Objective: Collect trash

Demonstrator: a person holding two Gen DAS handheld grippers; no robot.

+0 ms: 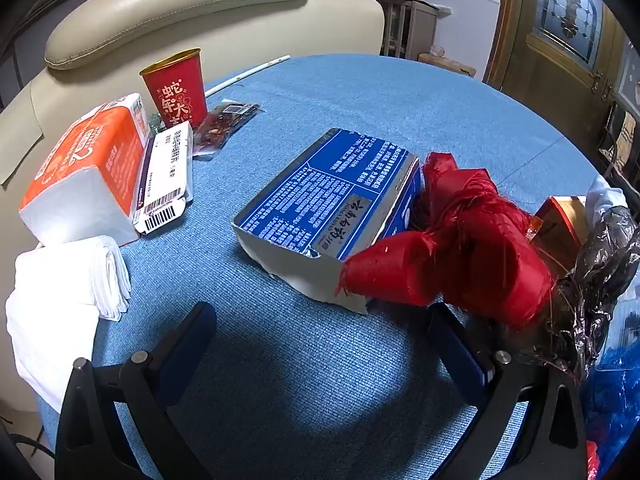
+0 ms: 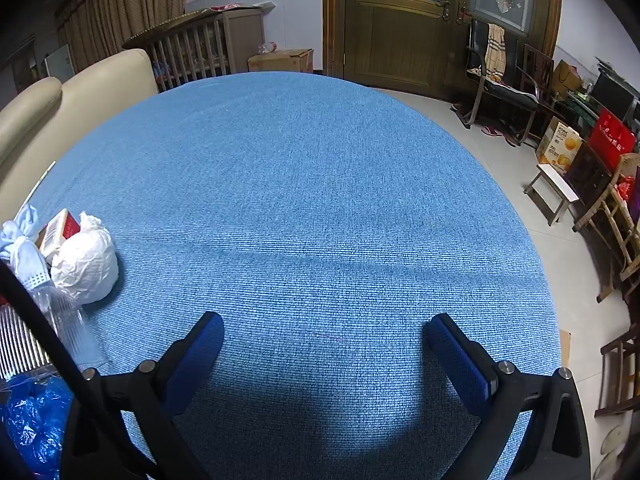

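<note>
Left gripper [image 1: 320, 344] jaws gape wide over ribbed blue tabletop [image 1: 360, 96], gripping nothing. Just beyond lies a torn blue cardboard box [image 1: 320, 196], frayed red ribbon [image 1: 452, 240] against it. Right gripper [image 2: 324, 356] jaws spread equally wide, empty; crumpled white paper wad [image 2: 86, 258] sits far left.

light: even, cool indoor, moderately bright | source: bright lamp far right above the door [image 1: 568, 12] | shadows: soft dark patches on the blue tablecloth [image 2: 320, 184] near each gripper | glare: white tissues [image 1: 60, 304] blown out | focus: sharp centre | edges: strong fisheye bending, black vignette corners
</note>
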